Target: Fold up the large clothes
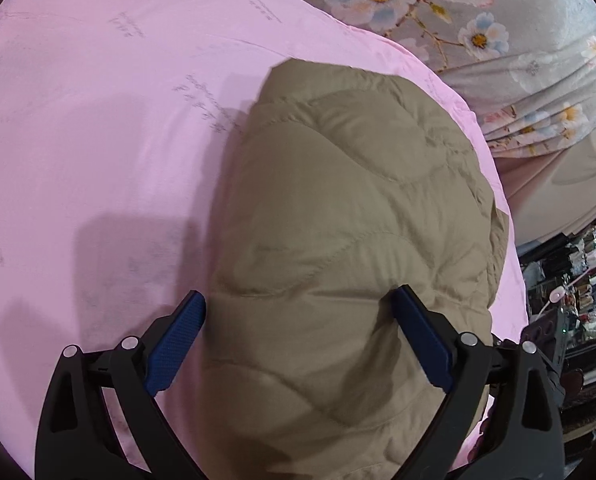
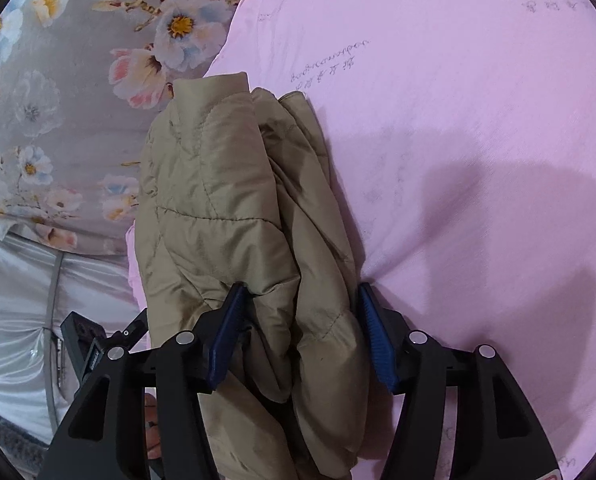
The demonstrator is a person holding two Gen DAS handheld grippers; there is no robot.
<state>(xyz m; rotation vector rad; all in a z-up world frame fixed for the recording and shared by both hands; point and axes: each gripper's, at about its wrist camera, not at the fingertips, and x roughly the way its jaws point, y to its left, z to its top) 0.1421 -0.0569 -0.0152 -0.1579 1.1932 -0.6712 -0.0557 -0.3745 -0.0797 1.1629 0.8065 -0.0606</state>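
Observation:
A khaki quilted jacket [image 1: 337,200] lies folded into a thick bundle on a pink sheet [image 1: 98,140]. My left gripper [image 1: 299,308] is open, with its blue-padded fingers [image 1: 178,340] spread on either side of the bundle's near end. In the right wrist view the same jacket [image 2: 226,208] shows its stacked folded edges. My right gripper [image 2: 298,300] has its jaws around a thick part of the bundle, and the pads [image 2: 373,336] press against the fabric.
The pink sheet [image 2: 477,140] covers a bed. A grey floral bedspread [image 1: 477,20] lies along the jacket's far side and also shows in the right wrist view [image 2: 58,100]. Silvery satin fabric [image 2: 14,300] hangs at lower left. Cluttered shelves [image 1: 577,300] stand at right.

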